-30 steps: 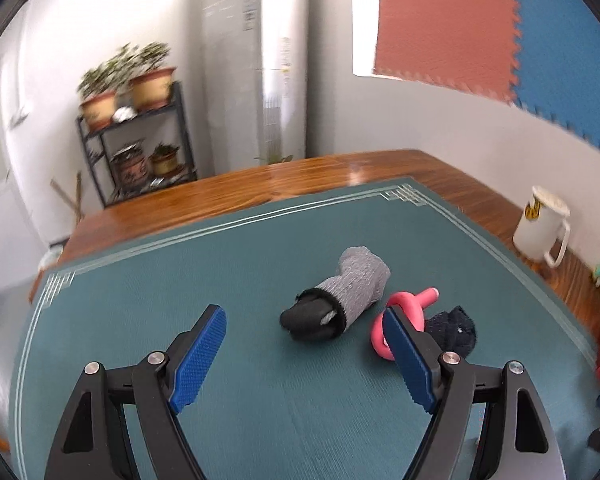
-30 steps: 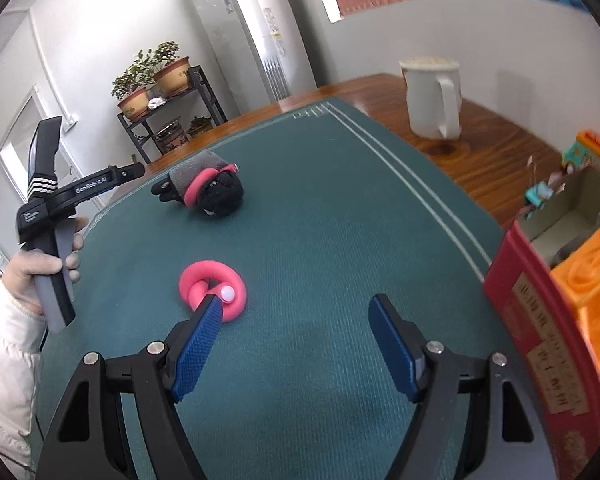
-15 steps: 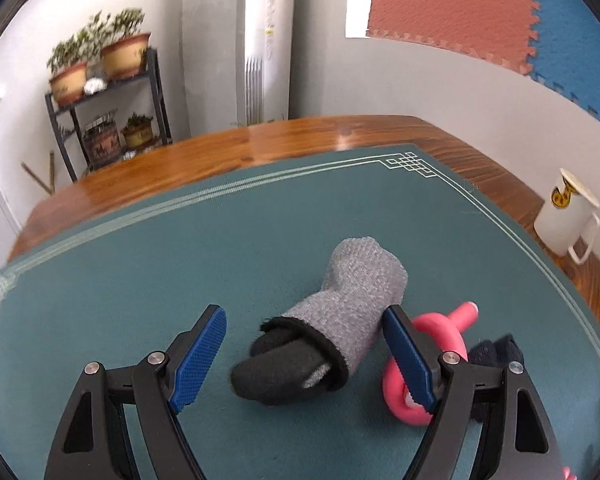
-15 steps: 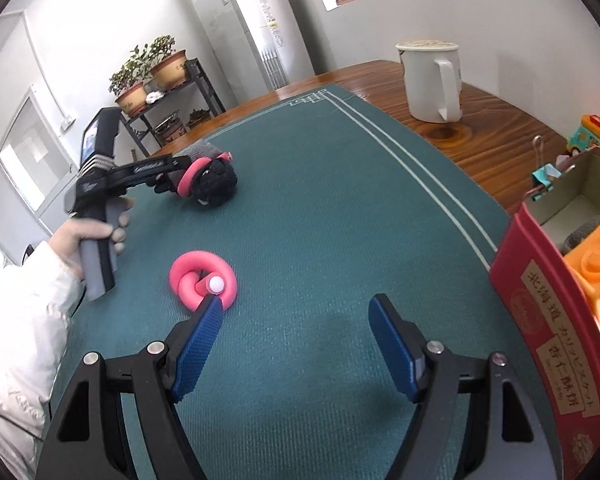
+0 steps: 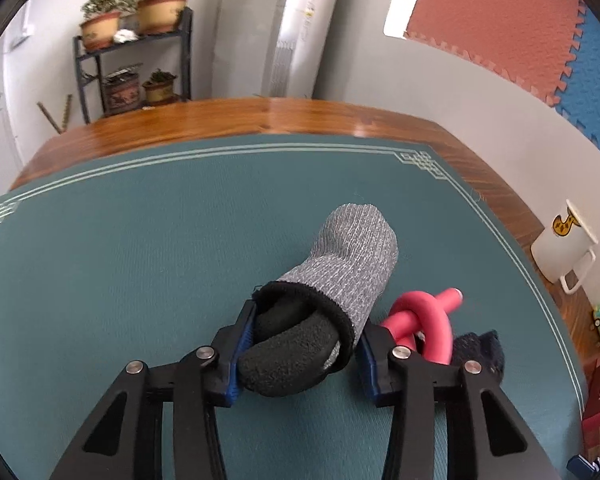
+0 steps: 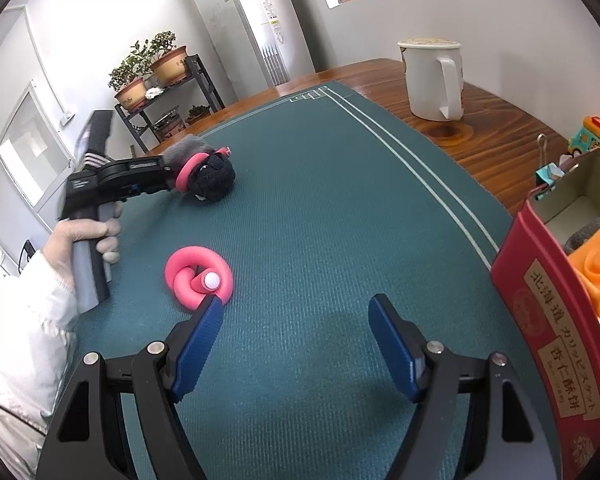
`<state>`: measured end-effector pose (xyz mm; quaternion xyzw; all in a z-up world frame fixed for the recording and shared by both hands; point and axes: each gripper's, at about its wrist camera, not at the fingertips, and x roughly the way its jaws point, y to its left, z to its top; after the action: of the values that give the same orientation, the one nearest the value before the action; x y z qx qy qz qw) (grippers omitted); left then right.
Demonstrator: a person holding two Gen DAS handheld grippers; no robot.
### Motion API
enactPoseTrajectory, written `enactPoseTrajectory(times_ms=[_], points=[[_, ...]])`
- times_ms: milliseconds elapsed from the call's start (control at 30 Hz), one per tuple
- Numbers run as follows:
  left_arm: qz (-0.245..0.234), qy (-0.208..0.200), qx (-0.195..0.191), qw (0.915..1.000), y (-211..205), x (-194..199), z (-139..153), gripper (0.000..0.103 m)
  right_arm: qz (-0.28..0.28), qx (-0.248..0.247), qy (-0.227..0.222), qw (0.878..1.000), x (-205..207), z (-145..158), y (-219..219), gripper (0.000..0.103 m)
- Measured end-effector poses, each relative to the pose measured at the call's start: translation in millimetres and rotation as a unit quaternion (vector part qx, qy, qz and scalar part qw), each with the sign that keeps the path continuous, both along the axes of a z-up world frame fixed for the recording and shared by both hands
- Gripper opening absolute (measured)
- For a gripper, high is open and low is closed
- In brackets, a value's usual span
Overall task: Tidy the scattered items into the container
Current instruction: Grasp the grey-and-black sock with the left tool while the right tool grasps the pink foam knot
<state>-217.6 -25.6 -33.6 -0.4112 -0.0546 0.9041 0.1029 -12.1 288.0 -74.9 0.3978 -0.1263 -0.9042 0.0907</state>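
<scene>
Where wood shows (edges): green mat [image 5: 140, 264].

Green mat [image 6: 300, 208] ahead of my right hand-held gripper [image 6: 294, 344] lies open up to the red box [image 6: 556, 320]. Pink foam knot [image 6: 198, 276] touches its left finger; white mug [image 6: 434, 80] far off.

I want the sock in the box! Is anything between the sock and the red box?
Nothing big. The grey and black knitted sock sits between the left gripper fingers. Toward the red cardboard box, only open green mat shows; the pink knotted foam ring lies off to the side.
</scene>
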Motion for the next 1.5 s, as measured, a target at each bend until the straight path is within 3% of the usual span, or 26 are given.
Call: enactPoseTrajectory(times_ms=[367, 733, 1133, 1500], points=[[-0.006, 0.033, 0.009, 0.9994, -11, 92, 37, 0.046, 0.012, 0.005, 0.016, 1.000, 3, 3, -5, 0.079], [-0.005, 0.042, 0.017, 0.9989, -17, 161, 36, 0.046, 0.022, 0.010, 0.013, 1.000, -1, 0, -11, 0.079], [-0.001, 0.043, 0.044, 0.9981, -30, 168, 31, 0.046, 0.102, 0.072, 0.009, 0.992, -18, 12, -59, 0.079], [0.004, 0.038, 0.043, 0.9983, -32, 163, 31, 0.046, 0.135, 0.097, -0.031, 0.986, -61, -11, -82, 0.079]])
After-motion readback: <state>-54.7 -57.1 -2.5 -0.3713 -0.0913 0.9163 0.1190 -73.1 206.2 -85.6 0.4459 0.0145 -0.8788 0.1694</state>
